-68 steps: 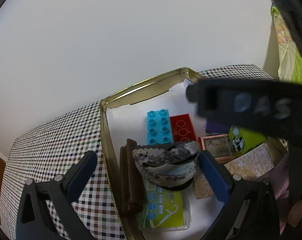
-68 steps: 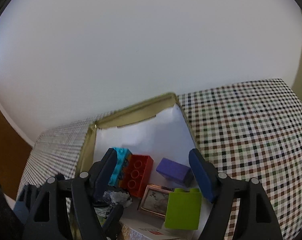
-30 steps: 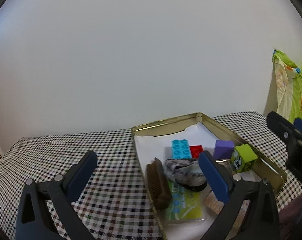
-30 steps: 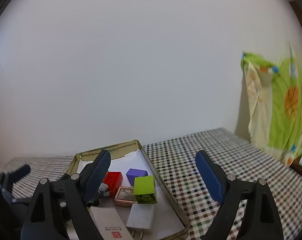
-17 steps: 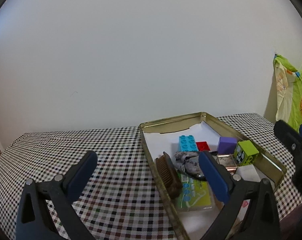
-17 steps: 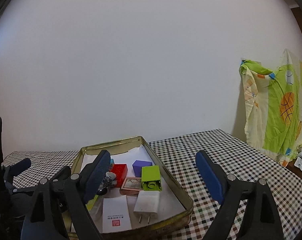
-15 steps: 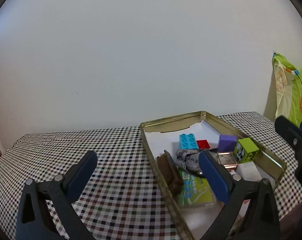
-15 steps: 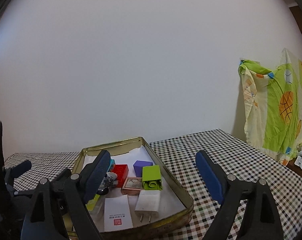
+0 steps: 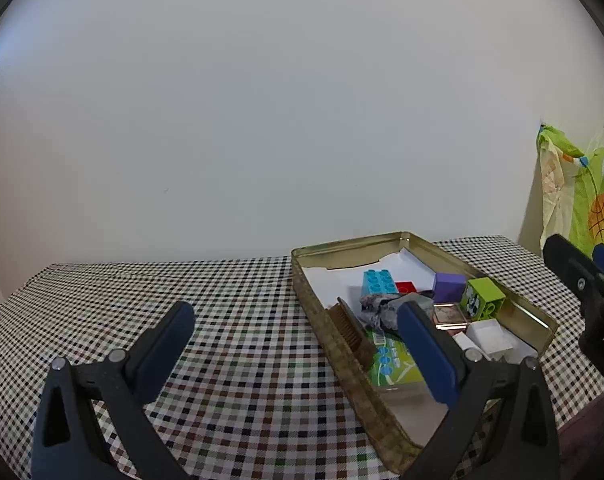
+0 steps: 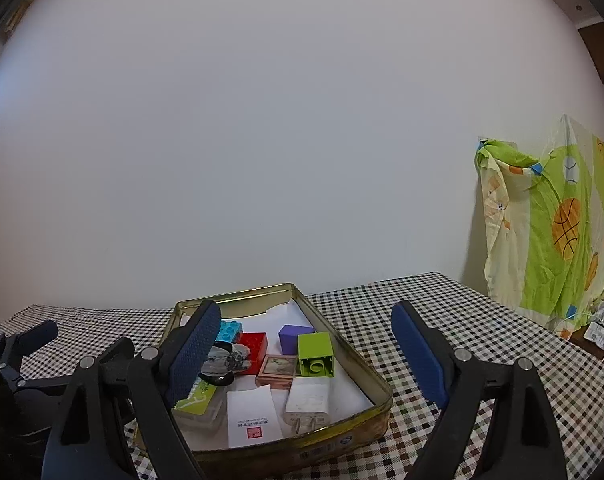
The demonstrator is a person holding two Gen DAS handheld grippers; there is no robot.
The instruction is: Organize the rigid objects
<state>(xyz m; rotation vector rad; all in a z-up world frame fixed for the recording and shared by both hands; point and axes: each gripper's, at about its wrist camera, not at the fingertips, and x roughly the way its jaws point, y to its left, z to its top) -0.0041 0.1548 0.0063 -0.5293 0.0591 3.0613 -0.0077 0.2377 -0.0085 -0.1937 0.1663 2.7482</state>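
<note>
Your left hand-held gripper (image 9: 290,344) hangs released and empty over the bare checked surface (image 9: 222,312), with the gold tin (image 9: 342,350) just to its right. Inside the tin, from its left wall across, lie a brown comb (image 9: 352,334), a green packet (image 9: 394,364), a grey crumpled bundle (image 9: 382,308), a blue brick (image 9: 378,282), a red brick (image 10: 254,344), a purple block (image 10: 294,336), a small framed picture (image 10: 278,366), a green brick (image 10: 316,354), a white charger (image 10: 308,400) and a white card (image 10: 252,414). Your right hand-held gripper (image 10: 306,350) is likewise spread wide and holds nothing, framing the tin's right half and the cloth beyond it.

Everything seems gathered, so I judge the sorting nearly done; draw both tools back level and clear of the rim so you nudge nothing.

The left tool's right finger (image 9: 422,352) hides part of the packet and the bundle. What the bundle is, I cannot tell. The card's print is too small to read, and the tin's near left corner is masked by the right tool's finger. At far right hangs a green patterned cloth (image 10: 550,232).
</note>
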